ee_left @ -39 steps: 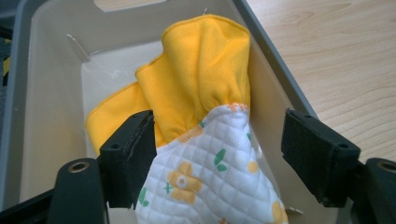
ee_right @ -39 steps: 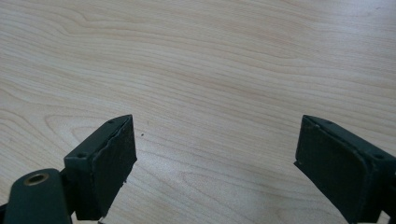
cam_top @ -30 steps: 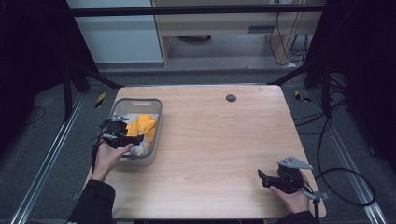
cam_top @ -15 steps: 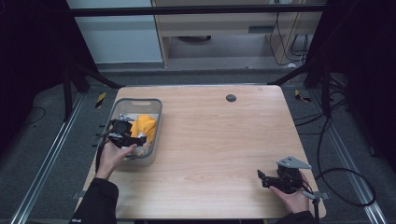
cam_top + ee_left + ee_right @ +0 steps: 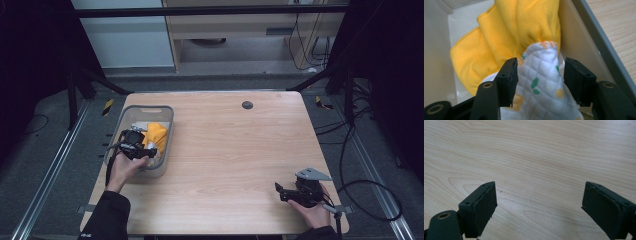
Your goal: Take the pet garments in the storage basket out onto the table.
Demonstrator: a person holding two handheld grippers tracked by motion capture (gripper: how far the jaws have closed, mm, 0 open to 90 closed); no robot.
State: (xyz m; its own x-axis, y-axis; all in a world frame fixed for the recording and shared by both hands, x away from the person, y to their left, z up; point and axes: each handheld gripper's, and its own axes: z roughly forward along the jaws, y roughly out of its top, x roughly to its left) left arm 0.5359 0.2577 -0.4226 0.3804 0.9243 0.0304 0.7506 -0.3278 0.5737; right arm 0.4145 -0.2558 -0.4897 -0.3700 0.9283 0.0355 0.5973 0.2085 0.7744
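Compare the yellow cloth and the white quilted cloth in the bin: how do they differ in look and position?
The yellow cloth is plain with a stitched edge; the white quilted cloth carries green, yellow and orange spots. The white quilted cloth bulges between the jaws of the left gripper, which have just been closing; the yellow cloth lies beyond them, bunched in folds. Both are soft fabrics inside the grey bin.

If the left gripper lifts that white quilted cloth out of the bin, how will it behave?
Probably floppy: the white quilted cloth bunches into soft folds between the left gripper jaws, which have just been closing around it. Likely light, being thin padded fabric. It may drag the yellow cloth along, since that one drapes against it inside the bin.
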